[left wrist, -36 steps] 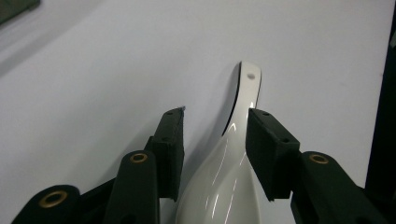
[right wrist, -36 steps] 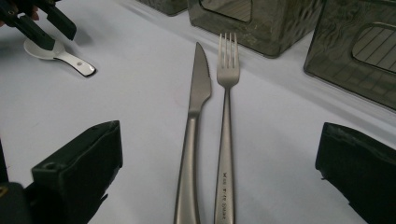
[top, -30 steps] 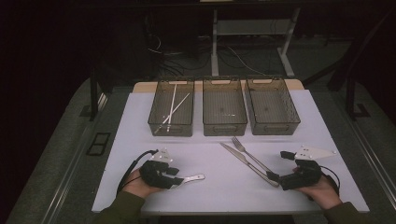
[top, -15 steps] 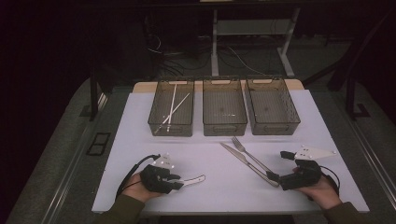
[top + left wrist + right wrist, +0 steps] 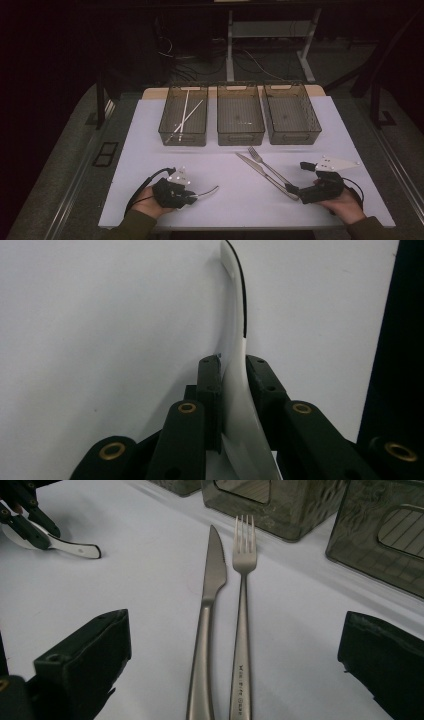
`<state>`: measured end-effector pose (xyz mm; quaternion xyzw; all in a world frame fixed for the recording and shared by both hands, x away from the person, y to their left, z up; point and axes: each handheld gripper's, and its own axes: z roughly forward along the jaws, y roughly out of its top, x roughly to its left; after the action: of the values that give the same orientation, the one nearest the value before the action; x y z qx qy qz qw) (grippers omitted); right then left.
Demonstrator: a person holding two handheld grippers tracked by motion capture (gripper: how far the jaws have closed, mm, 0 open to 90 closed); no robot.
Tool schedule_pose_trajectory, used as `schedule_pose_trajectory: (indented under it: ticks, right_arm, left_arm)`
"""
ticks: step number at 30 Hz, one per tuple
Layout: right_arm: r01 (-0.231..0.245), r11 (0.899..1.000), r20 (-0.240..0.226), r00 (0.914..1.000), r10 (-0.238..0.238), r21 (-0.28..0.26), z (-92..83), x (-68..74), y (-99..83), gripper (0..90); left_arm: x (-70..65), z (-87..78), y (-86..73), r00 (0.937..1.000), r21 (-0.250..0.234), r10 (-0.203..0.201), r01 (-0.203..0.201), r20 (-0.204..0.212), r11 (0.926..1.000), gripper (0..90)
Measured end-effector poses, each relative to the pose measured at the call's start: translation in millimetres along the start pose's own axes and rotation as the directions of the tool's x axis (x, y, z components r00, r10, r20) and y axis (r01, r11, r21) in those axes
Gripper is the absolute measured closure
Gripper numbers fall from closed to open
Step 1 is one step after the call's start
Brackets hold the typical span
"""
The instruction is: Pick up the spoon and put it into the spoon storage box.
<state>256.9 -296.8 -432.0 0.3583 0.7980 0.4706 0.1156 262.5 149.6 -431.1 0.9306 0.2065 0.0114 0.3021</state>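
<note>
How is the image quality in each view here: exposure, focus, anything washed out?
High view: dim, surroundings nearly black, white table lit. Left gripper view: bright, the white utensil nearly blends into the tabletop, near jaws soft. Right gripper view: knife and fork sharp, near jaws blurred.

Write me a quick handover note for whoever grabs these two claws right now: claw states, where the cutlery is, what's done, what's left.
Left claw: has just been closing, now shut on the white spoon near the mat's front left.
Right claw: open, holding nothing, jaws either side of the knife and fork handles.
Bins: left bin holds white chopsticks; the other two look empty.
Done: spoon gripped.
Left: probably bin the spoon, then knife and fork.
</note>
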Motion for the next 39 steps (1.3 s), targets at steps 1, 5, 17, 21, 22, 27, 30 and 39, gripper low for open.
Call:
schedule_pose_trajectory:
  ticks: [1, 5, 17, 21, 22, 27, 30, 39]
  right_arm:
    - [0.003, 1.0, -0.001, 1.0, -0.003, -0.002, 0.2, -0.3, 0.0, 0.5]
    - [0.003, 1.0, -0.001, 1.0, -0.003, -0.001, 0.3, -0.3, 0.1, 0.5]
    - [0.004, 1.0, -0.002, 1.0, -0.004, -0.003, 0.6, -0.2, 0.2, 0.5]
    - [0.007, 1.0, -0.001, 1.0, -0.007, -0.008, 0.8, -0.1, 0.2, 0.5]
    - [0.006, 1.0, -0.001, 1.0, -0.006, -0.011, 0.7, 0.1, 0.3, 0.5]
    - [0.007, 1.0, -0.011, 0.9999, -0.007, -0.011, 3.3, 0.5, 0.4, 0.5]
    - [0.005, 1.0, -0.007, 1.0, -0.005, -0.012, 3.9, -0.2, 0.3, 0.5]
    - [0.0, 1.0, -0.001, 1.0, 0.0, -0.014, 3.3, -0.5, 0.2, 0.5]
  left_arm:
    - [0.6, -0.1, 0.6, 1.0, 0.002, 0.001, -0.001, -0.006, 1.0, 77.4]
    - [3.8, -2.4, 2.9, 0.9998, -0.017, -0.013, 0.012, -0.017, 0.9998, 77.4]
    - [13.2, -8.6, 16.2, 0.9972, -0.088, -0.058, 0.054, -0.047, 0.9947, 77.4]
    - [17.5, -11.4, 22.9, 0.9974, -0.115, -0.055, 0.049, -0.046, 0.9921, 77.4]
    - [18.4, -12.0, 24.3, 0.9974, -0.116, -0.055, 0.049, -0.047, 0.9921, 77.4]
    - [23.8, -13.2, 29.6, 0.9977, -0.131, -0.051, 0.045, -0.045, 0.9903, 77.4]
    - [25.6, -13.9, 31.8, 0.9976, -0.144, -0.058, 0.052, -0.038, 0.9883, 77.4]
    - [38.1, -16.5, 50.5, 0.9978, -0.189, -0.058, 0.051, -0.032, 0.9808, 77.4]
